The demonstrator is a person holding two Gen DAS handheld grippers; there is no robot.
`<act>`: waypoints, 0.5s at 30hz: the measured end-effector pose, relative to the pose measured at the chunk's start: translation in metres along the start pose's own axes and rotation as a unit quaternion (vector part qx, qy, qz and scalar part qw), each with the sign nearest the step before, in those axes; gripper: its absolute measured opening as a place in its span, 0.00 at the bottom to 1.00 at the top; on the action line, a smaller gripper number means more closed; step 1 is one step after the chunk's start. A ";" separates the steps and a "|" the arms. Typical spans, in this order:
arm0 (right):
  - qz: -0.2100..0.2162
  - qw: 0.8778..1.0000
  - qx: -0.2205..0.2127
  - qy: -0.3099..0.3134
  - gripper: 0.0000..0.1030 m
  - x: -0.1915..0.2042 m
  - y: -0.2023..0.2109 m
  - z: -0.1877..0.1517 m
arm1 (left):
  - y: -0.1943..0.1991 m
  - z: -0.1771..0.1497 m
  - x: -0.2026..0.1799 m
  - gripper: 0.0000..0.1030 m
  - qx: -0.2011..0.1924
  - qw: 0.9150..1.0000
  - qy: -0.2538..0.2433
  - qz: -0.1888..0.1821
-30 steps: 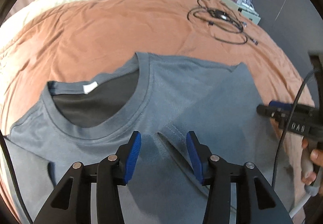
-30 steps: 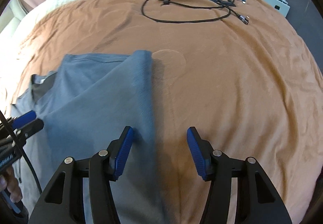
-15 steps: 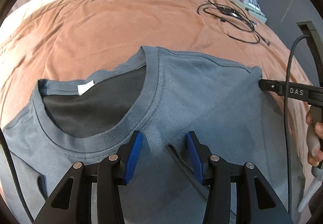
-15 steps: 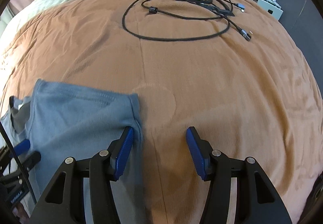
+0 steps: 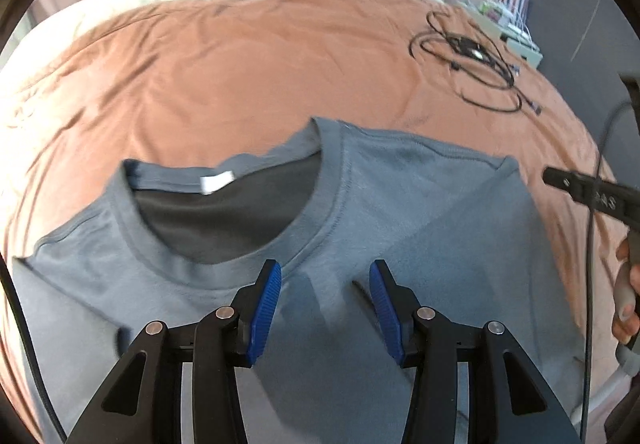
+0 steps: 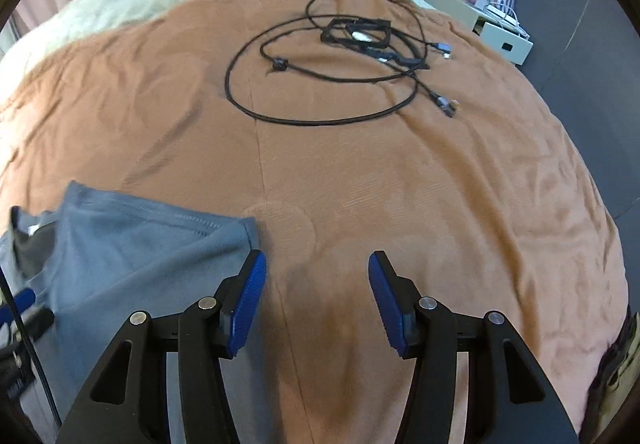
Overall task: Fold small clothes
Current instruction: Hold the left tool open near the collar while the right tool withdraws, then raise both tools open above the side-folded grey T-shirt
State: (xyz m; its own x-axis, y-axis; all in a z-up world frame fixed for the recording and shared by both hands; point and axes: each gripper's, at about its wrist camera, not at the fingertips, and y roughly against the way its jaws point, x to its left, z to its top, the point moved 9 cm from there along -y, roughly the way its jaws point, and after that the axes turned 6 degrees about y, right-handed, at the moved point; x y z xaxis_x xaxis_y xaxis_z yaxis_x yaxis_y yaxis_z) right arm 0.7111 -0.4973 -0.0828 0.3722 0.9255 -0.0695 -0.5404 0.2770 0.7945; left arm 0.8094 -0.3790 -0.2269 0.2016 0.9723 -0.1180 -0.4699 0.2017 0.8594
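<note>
The grey cotton T-shirt (image 5: 400, 212) lies flat on the orange bedspread (image 5: 240, 64), sleeve folded inward. Left claw (image 5: 325, 298) hovers apart over it; right claw (image 6: 314, 298), apart, sits at the shirt's three o'clock edge, holding nothing.

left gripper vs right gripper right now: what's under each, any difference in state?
The left gripper hangs over the grey T-shirt, just below its collar; the right gripper hangs over bare orange blanket, with the shirt's edge beside its left finger. The left gripper's view is filled by the shirt; the right gripper's view is mostly blanket and a black cable. Shared: both have their jaws apart, nothing between the blue pads, both tilted down.
</note>
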 end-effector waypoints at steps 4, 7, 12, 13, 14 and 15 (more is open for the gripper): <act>0.023 1.000 -0.010 -0.006 0.50 -0.007 0.035 -0.015 | 0.033 -0.005 0.007 0.48 -0.006 1.000 0.010 -0.001; 0.034 0.999 -0.020 -0.004 0.50 -0.008 0.064 -0.025 | 0.063 -0.011 0.008 0.48 -0.019 1.000 0.006 -0.002; 0.060 0.998 -0.030 -0.010 0.50 -0.007 0.125 -0.049 | 0.116 -0.022 0.020 0.48 -0.032 0.999 0.022 0.000; 0.065 0.997 -0.035 -0.014 0.50 -0.009 0.140 -0.052 | 0.129 -0.025 0.023 0.48 -0.034 0.999 0.024 -0.001; 0.079 0.996 -0.036 -0.021 0.50 -0.010 0.154 -0.056 | 0.141 -0.026 0.026 0.48 -0.039 0.999 0.026 -0.003; 0.095 0.995 -0.036 -0.026 0.50 -0.009 0.168 -0.062 | 0.153 -0.028 0.028 0.53 -0.044 0.999 0.028 -0.005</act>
State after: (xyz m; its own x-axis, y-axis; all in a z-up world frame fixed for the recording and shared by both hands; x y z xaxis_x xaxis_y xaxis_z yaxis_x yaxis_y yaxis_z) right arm 0.5702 -0.4431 0.0137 0.2967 0.9485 0.1107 -0.6563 0.1183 0.7452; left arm 0.7187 -0.3177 -0.1125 0.1600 0.9748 -0.1552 -0.5416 0.2181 0.8118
